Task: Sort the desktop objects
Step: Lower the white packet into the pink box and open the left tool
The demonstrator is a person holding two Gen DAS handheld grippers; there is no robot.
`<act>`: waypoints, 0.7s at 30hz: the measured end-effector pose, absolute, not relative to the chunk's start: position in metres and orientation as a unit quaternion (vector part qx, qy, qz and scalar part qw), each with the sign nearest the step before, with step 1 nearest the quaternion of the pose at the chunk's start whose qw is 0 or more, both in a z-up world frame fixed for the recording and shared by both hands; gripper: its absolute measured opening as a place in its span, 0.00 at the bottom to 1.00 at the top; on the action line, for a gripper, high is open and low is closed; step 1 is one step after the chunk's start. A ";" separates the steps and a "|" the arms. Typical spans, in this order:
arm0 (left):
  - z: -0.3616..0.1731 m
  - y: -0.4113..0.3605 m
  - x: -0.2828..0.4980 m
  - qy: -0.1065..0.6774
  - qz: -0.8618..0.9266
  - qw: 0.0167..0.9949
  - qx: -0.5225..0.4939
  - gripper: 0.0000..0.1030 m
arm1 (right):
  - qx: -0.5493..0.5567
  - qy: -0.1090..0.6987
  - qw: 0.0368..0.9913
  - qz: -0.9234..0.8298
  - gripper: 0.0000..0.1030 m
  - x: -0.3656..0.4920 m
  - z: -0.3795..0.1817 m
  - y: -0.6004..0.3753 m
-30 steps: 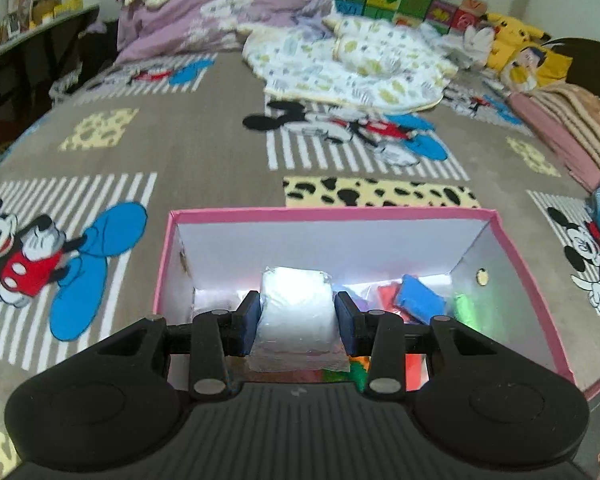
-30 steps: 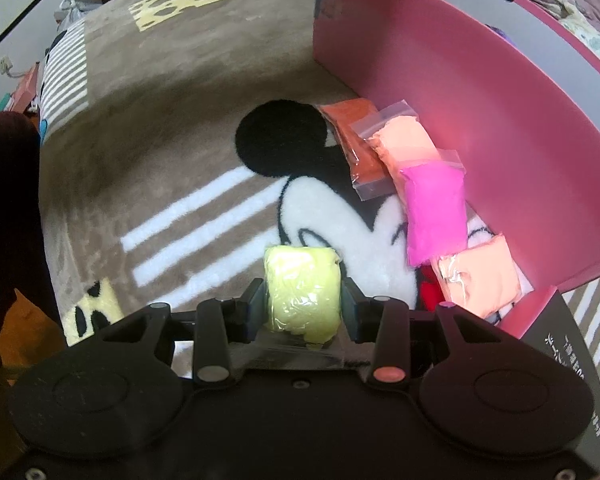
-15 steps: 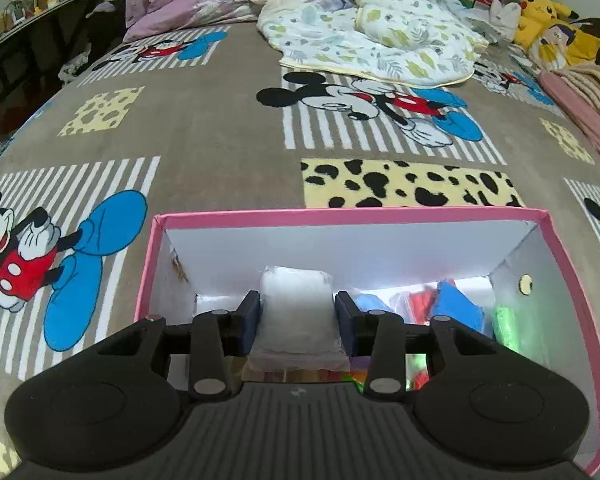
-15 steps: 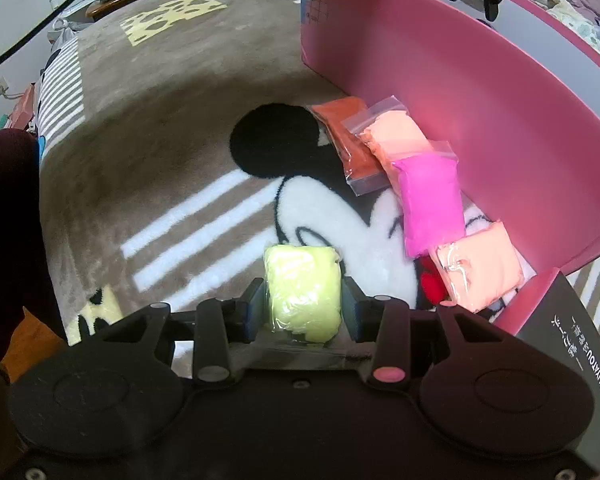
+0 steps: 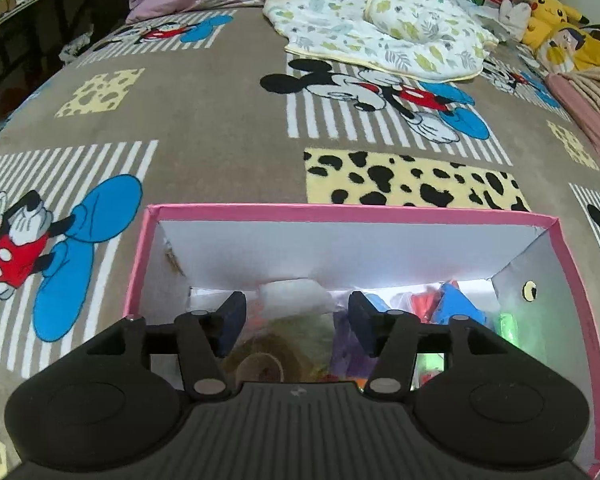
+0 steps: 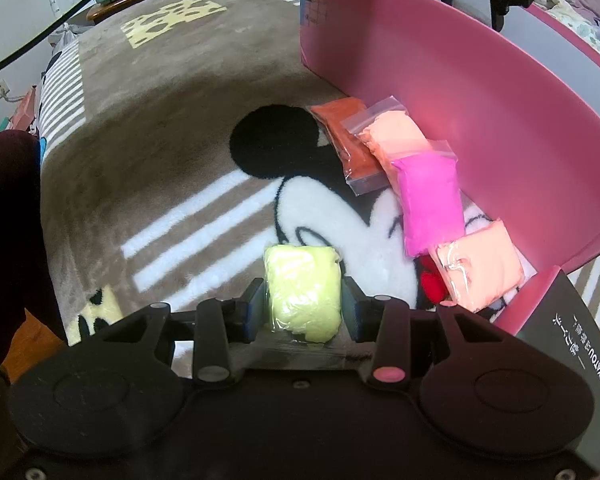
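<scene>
My left gripper (image 5: 296, 322) is open above the pink box (image 5: 340, 213). A white clay bag (image 5: 294, 298) lies loose in the box below the jaws, among several coloured bags (image 5: 452, 306). My right gripper (image 6: 302, 306) is shut on a yellow clay bag (image 6: 302, 290), held over the carpet beside the box's pink outer wall (image 6: 480, 96). On the carpet along that wall lie an orange bag (image 6: 348, 138), a peach bag (image 6: 396, 138), a magenta bag (image 6: 430, 200) and another peach bag (image 6: 480, 266).
A Mickey-pattern carpet (image 5: 220, 120) covers the floor. A floral blanket (image 5: 380, 36) and plush toys (image 5: 556, 20) lie far behind the box. A dark box with printed text (image 6: 572, 340) sits at the right. A dark red sleeve (image 6: 8, 220) fills the left edge.
My left gripper opened and let go of the white bag, which dropped into the box. My right gripper kept hold of the yellow bag and shifted slightly.
</scene>
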State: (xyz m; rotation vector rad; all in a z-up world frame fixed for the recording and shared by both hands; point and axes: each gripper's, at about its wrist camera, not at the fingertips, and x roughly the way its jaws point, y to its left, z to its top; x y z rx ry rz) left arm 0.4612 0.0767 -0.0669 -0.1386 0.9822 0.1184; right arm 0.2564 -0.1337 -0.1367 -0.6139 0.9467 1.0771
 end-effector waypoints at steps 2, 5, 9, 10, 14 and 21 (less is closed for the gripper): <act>-0.062 0.075 0.455 0.466 0.053 0.881 -0.064 0.54 | -0.278 0.428 0.710 0.485 0.38 0.257 -0.137 -0.133; -0.052 0.073 0.443 0.456 0.047 0.887 -0.063 0.54 | -0.282 0.429 0.709 0.484 0.38 0.257 -0.136 -0.134; -0.037 0.068 0.416 0.434 0.037 0.898 -0.063 0.54 | -0.288 0.432 0.708 0.479 0.38 0.257 -0.135 -0.131; -0.033 0.067 0.407 0.426 0.032 0.902 -0.066 0.54 | -0.289 0.432 0.708 0.478 0.38 0.257 -0.135 -0.131; -0.017 0.064 0.370 0.391 0.018 0.917 -0.076 0.54 | -0.284 0.435 0.709 0.476 0.38 0.258 -0.135 -0.133; -0.007 0.054 0.290 0.333 -0.009 0.940 -0.072 0.54 | -0.302 0.430 0.709 0.471 0.38 0.254 -0.135 -0.128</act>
